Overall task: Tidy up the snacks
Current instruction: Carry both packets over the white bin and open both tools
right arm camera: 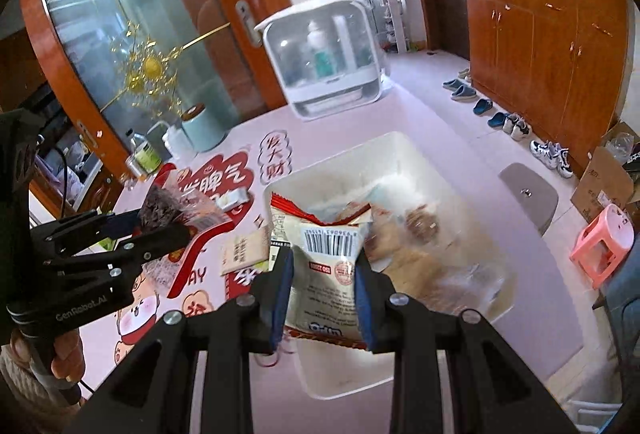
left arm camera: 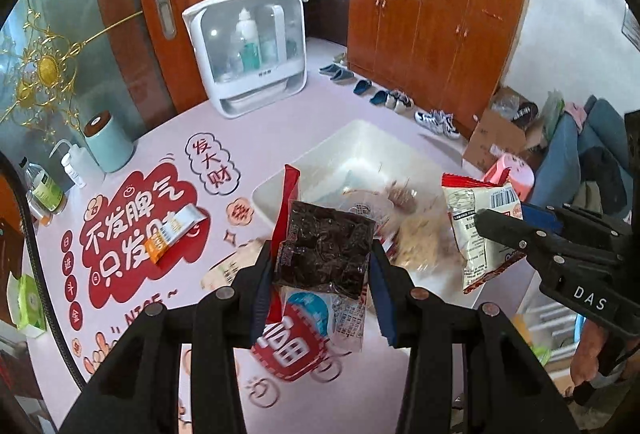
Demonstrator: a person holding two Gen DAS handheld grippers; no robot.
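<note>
My left gripper is shut on a clear packet of dark snack with a red edge, held above the table just left of the white bin. My right gripper is shut on a white and red snack bag with a barcode, held over the bin's near left part. The bin holds several blurred snack packets. Each gripper shows in the other's view: the right one with its bag, the left one with its packet.
An orange and white stick packet and a beige packet lie on the pink printed table mat. A white cabinet with bottles, a teal canister and small bottles stand at the back. A pink stool stands on the floor at right.
</note>
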